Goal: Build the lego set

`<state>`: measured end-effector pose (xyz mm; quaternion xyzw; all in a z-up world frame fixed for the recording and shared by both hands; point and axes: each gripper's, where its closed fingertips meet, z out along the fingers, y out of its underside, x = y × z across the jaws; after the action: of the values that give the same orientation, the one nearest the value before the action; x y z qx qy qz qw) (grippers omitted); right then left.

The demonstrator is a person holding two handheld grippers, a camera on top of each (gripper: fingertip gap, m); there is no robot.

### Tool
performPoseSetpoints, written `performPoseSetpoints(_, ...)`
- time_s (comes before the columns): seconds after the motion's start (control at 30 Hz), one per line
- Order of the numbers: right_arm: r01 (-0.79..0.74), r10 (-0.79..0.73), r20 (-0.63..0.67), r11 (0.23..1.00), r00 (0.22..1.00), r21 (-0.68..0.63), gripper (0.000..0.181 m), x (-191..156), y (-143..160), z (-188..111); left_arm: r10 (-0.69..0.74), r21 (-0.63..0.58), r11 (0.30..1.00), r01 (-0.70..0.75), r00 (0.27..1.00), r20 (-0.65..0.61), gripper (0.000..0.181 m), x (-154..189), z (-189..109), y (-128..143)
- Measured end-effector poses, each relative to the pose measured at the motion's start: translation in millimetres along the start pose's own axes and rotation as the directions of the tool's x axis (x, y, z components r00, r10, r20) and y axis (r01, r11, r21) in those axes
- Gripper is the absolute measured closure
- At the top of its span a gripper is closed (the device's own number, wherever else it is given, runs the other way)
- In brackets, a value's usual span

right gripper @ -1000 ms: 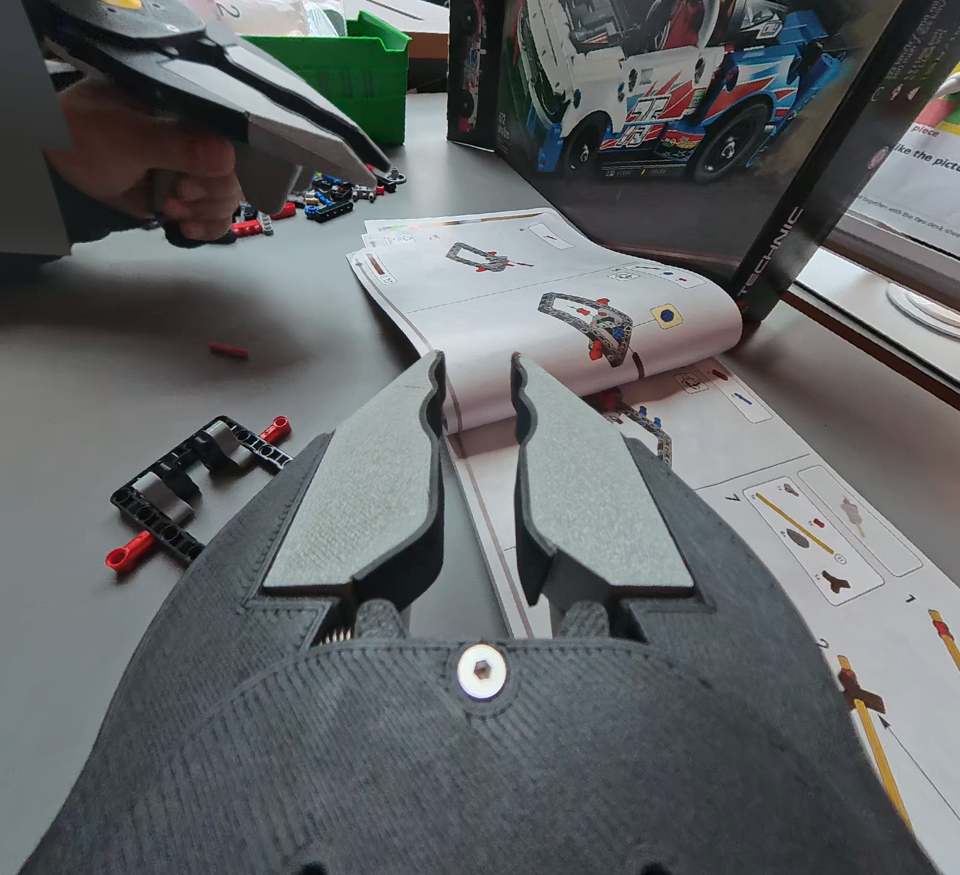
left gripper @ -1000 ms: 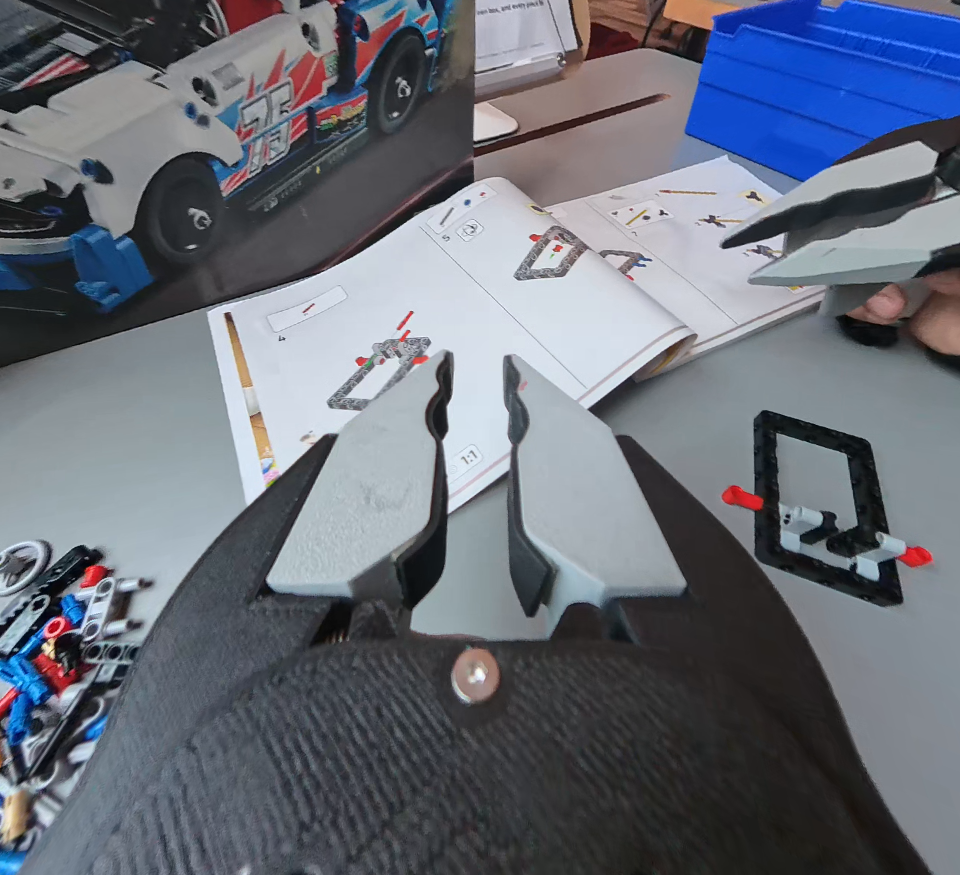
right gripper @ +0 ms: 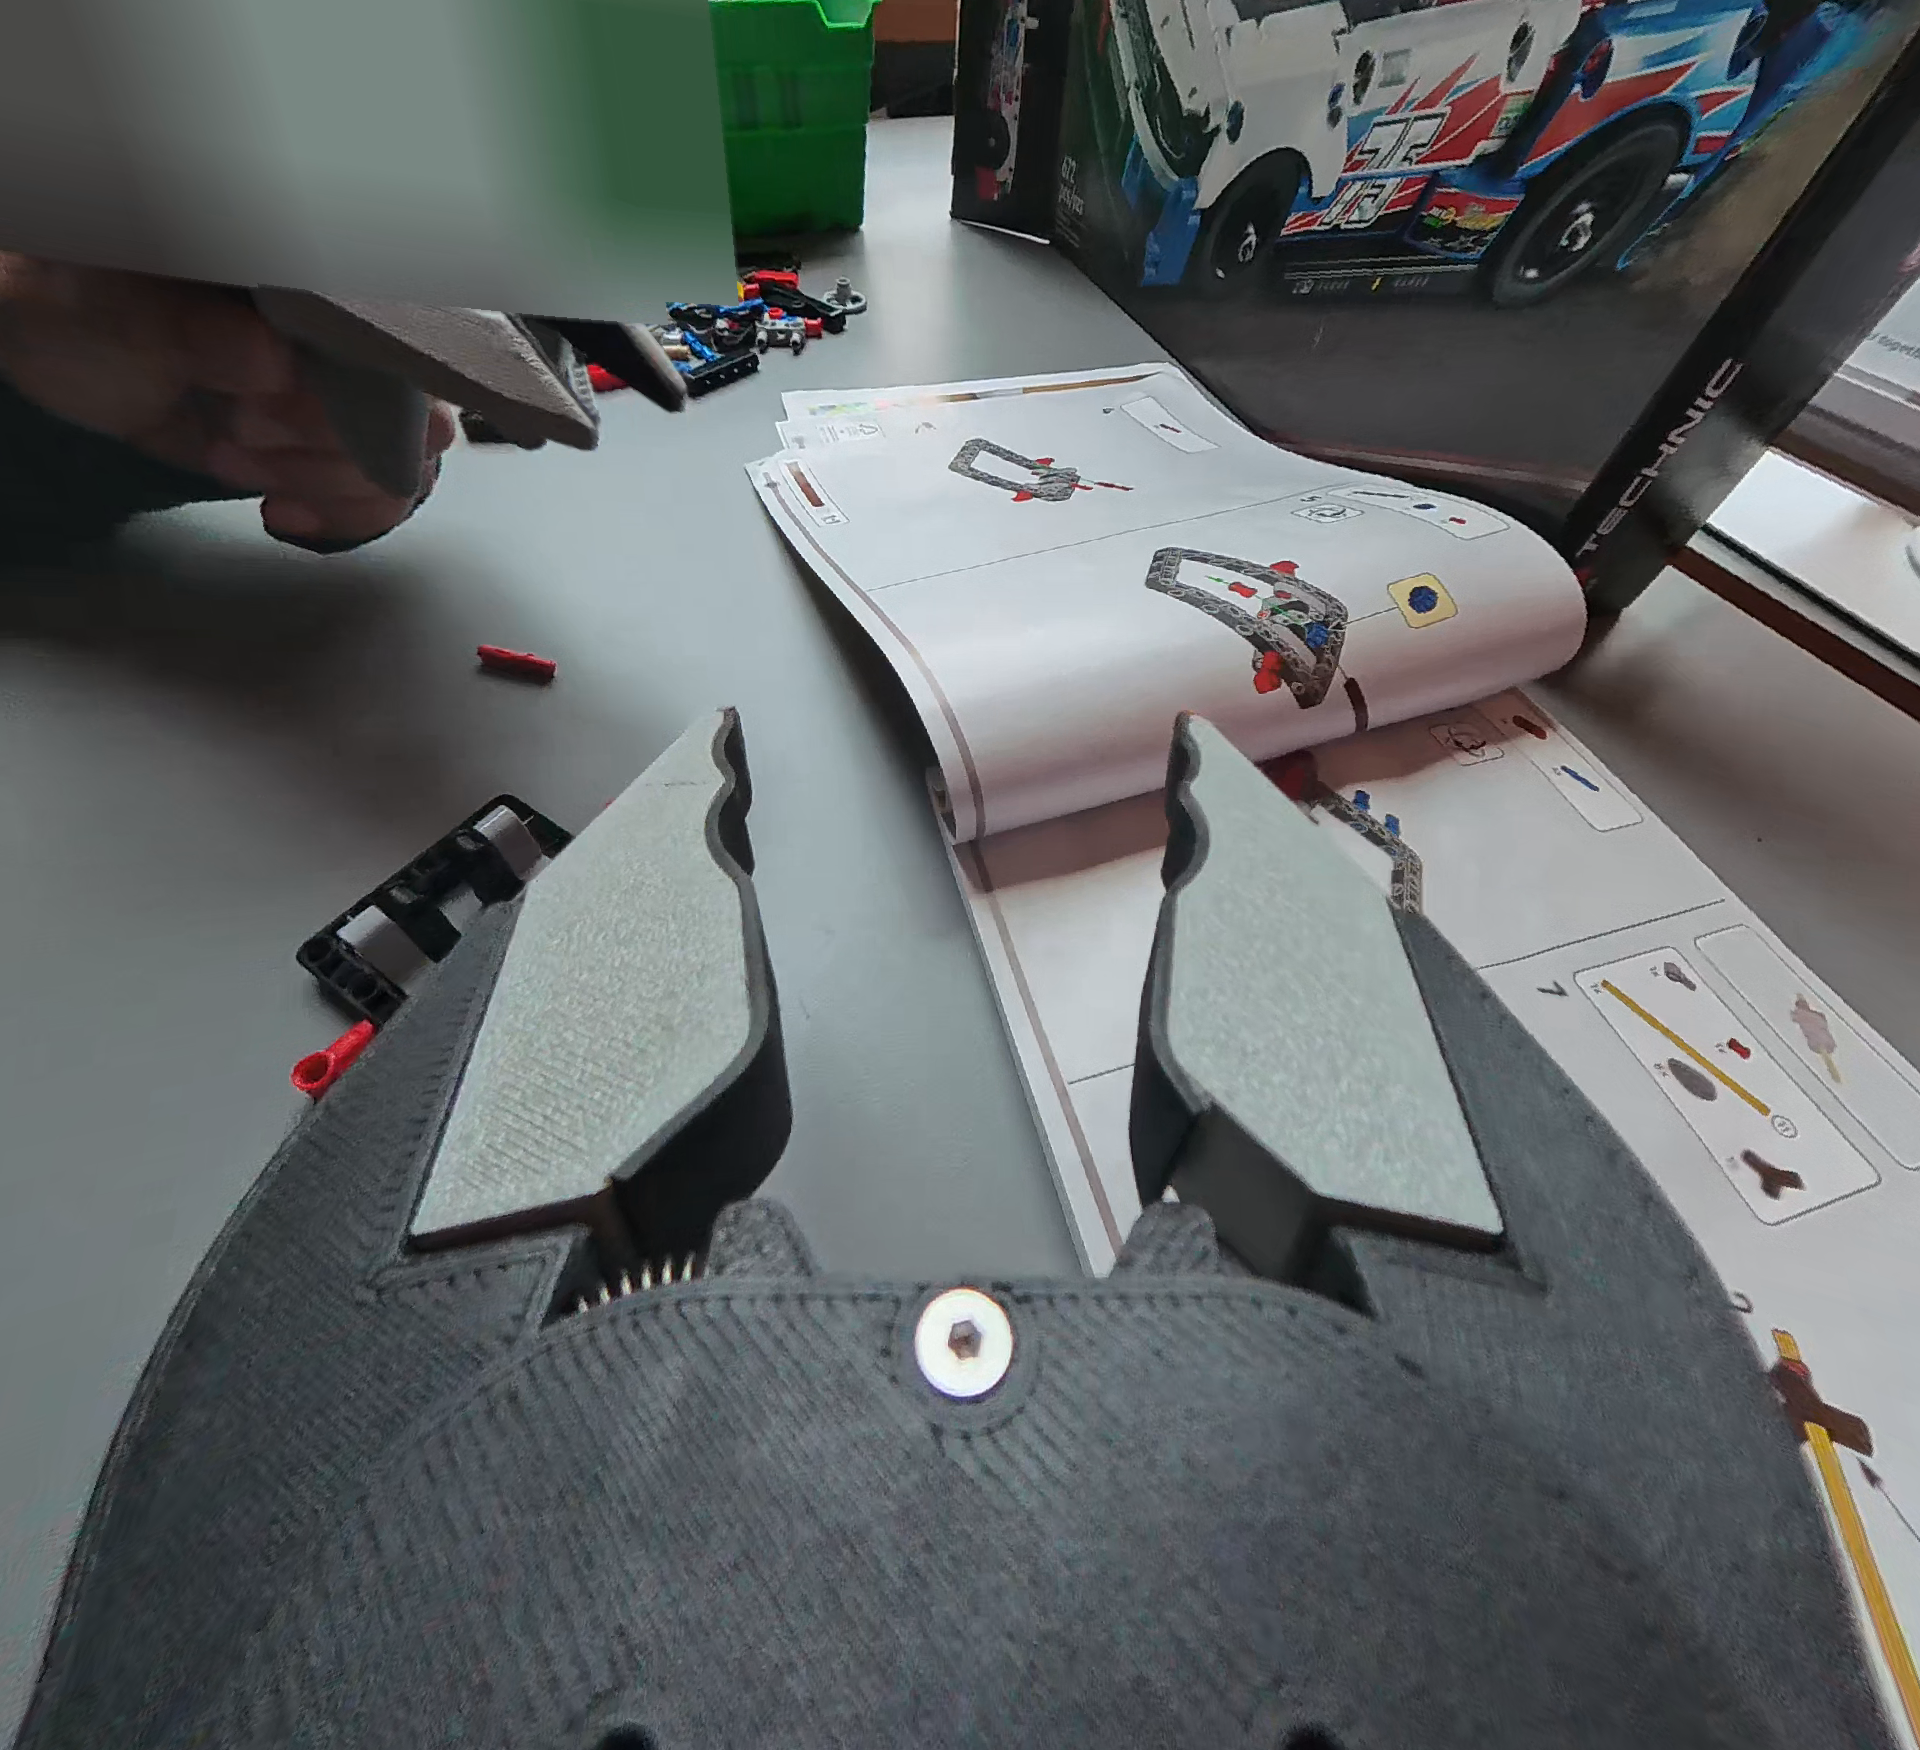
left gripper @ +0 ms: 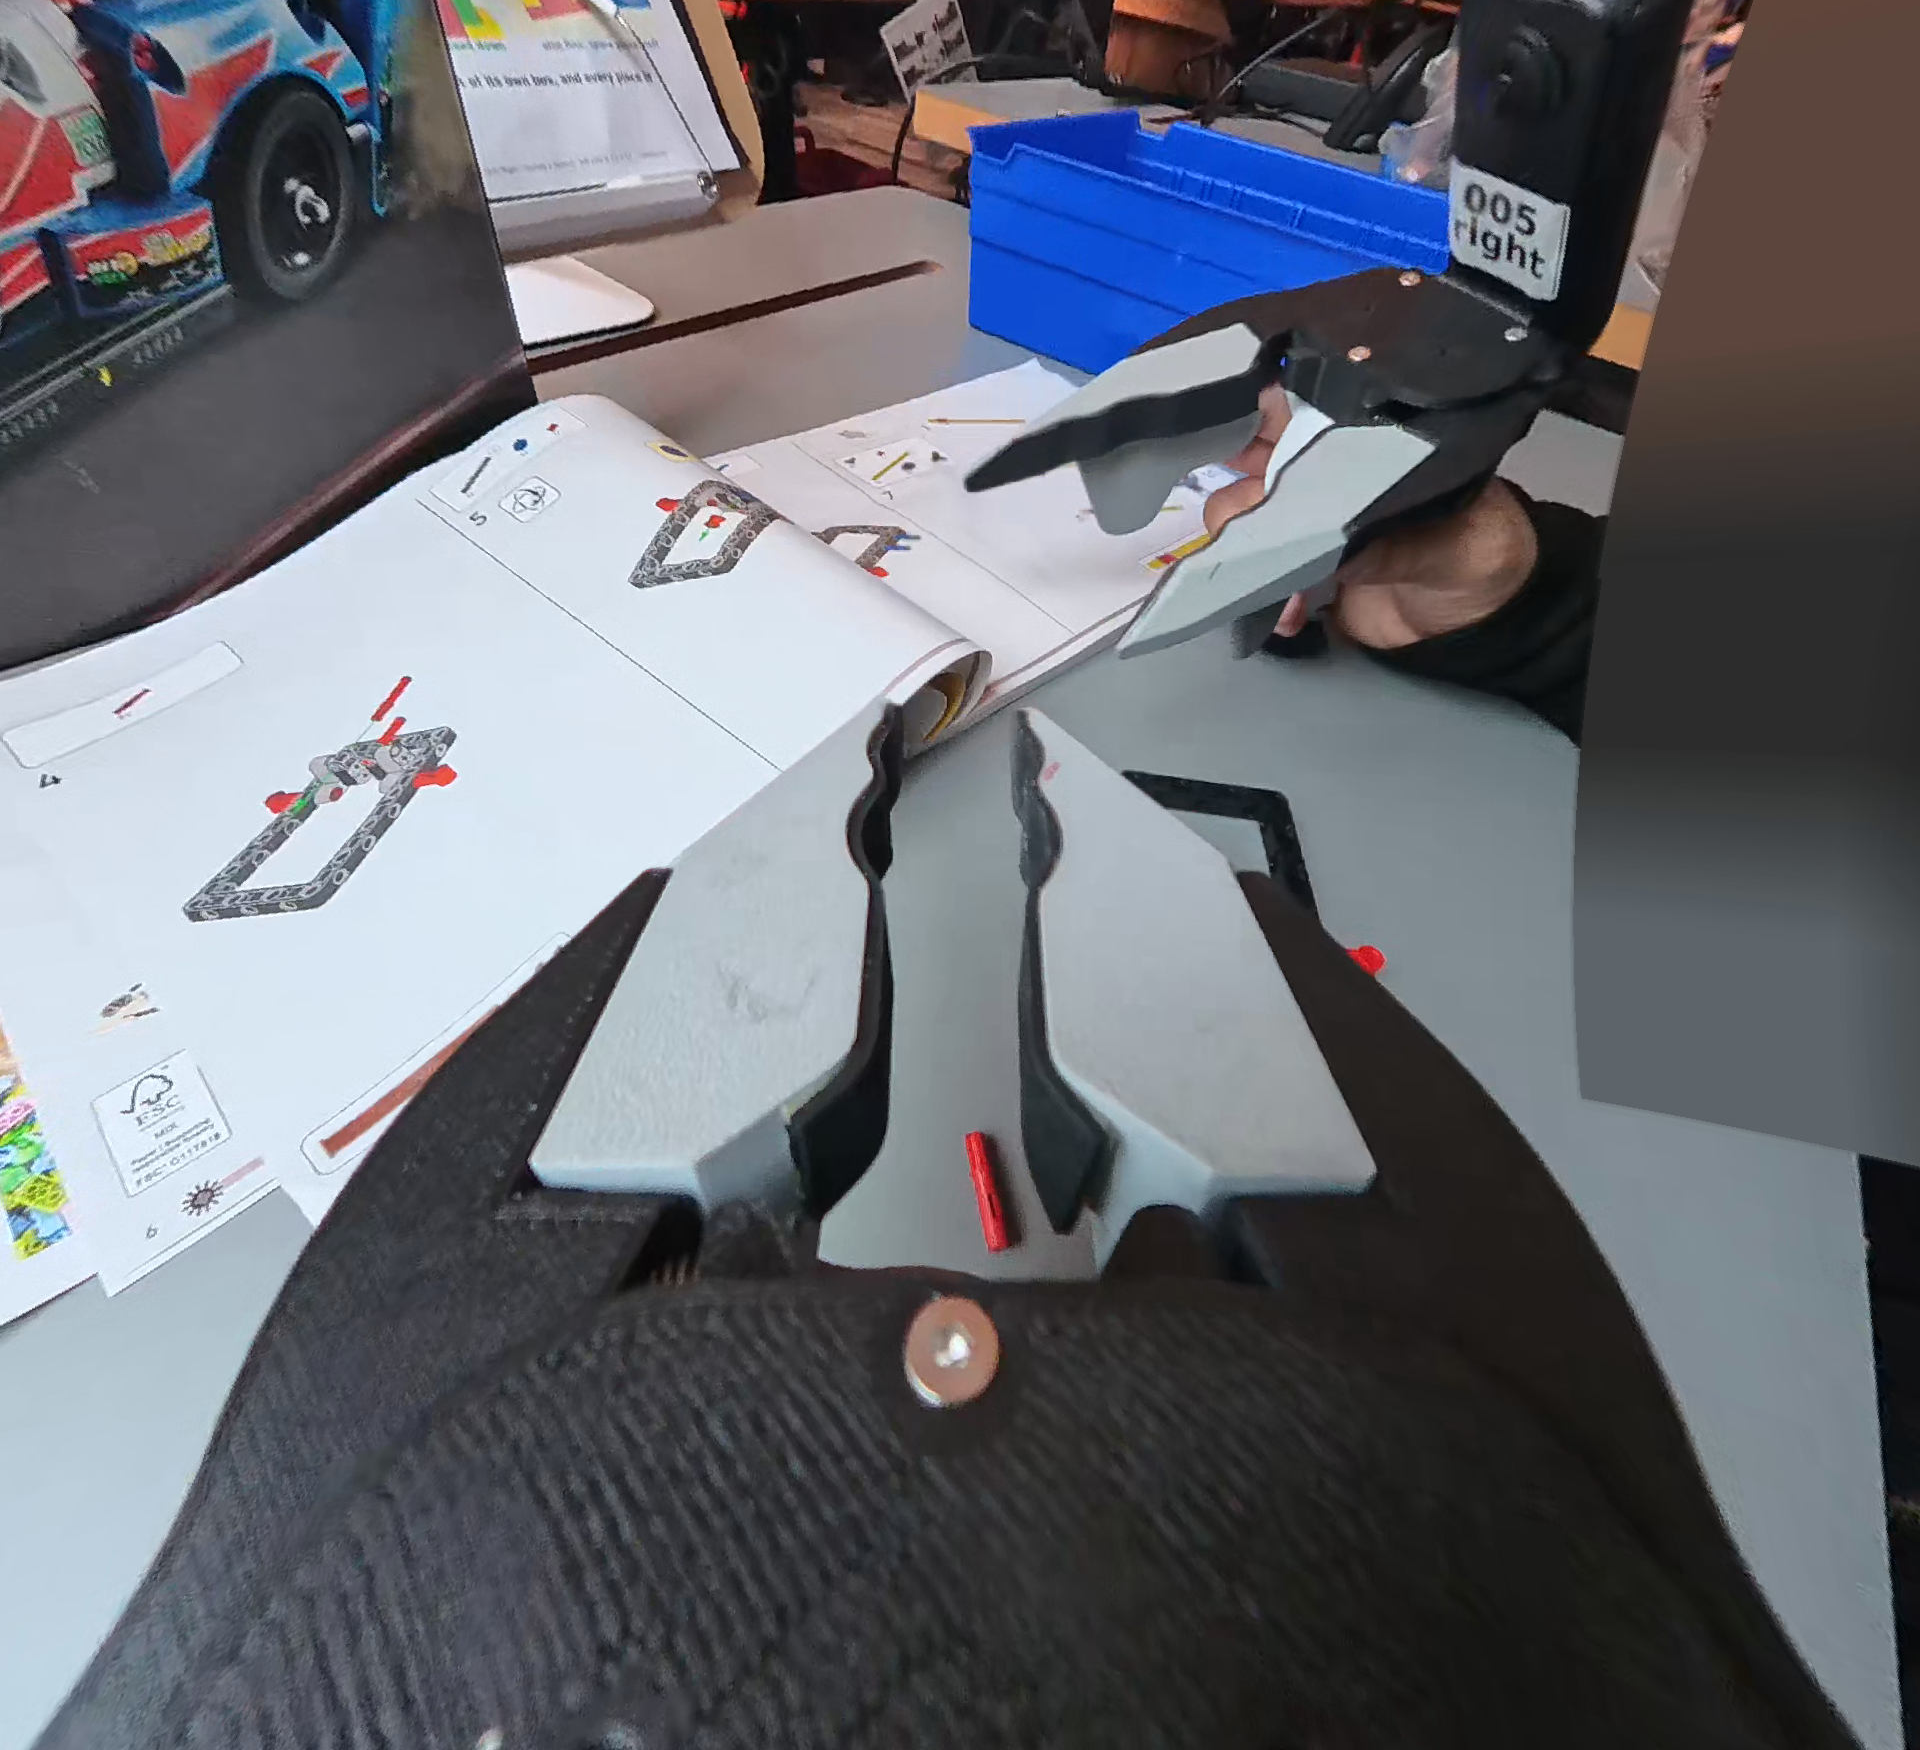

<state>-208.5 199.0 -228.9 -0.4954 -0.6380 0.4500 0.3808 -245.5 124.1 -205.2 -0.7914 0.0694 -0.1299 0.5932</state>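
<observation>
The left gripper (left gripper: 951,744) hangs slightly parted and empty over a loose red pin (left gripper: 985,1191) on the grey table (left gripper: 1455,869). At two o'clock, the right gripper (right gripper: 956,734) gapes wide, empty. The black frame (right gripper: 416,911) lies at its nine o'clock; the printed instruction booklet (right gripper: 1091,692) lies open ahead, before the car-pictured box (right gripper: 1455,142).

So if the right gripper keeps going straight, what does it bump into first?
Probably the instruction booklet: the right gripper is open and aimed at its curled page above the table. Depth is hard to judge.

Red pin (left gripper: 985,1189) on table, apparently beneath parted jaws.
</observation>
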Motion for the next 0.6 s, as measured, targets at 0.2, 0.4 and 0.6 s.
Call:
performPoseSetpoints(0.2,-0.061,0.062,0.042,0.998,0.997,-0.016,0.105,1.5,1.3,3.1,0.05,-0.052,0.997,-0.048,0.998,0.034,0.162,-1.6,0.8,6.6)
performPoseSetpoints(0.4,-0.074,0.074,0.025,0.997,0.997,0.026,0.109,5.4,-3.5,-1.2,0.143,-0.106,0.984,-0.14,0.989,0.022,0.159,6.5,8.2,18.0)
performPoseSetpoints(0.6,-0.072,0.072,0.041,0.997,0.997,0.022,0.113,3.2,-3.2,-0.8,0.242,-0.092,0.966,-0.242,0.97,-0.012,0.163,21.0,10.4,18.0)
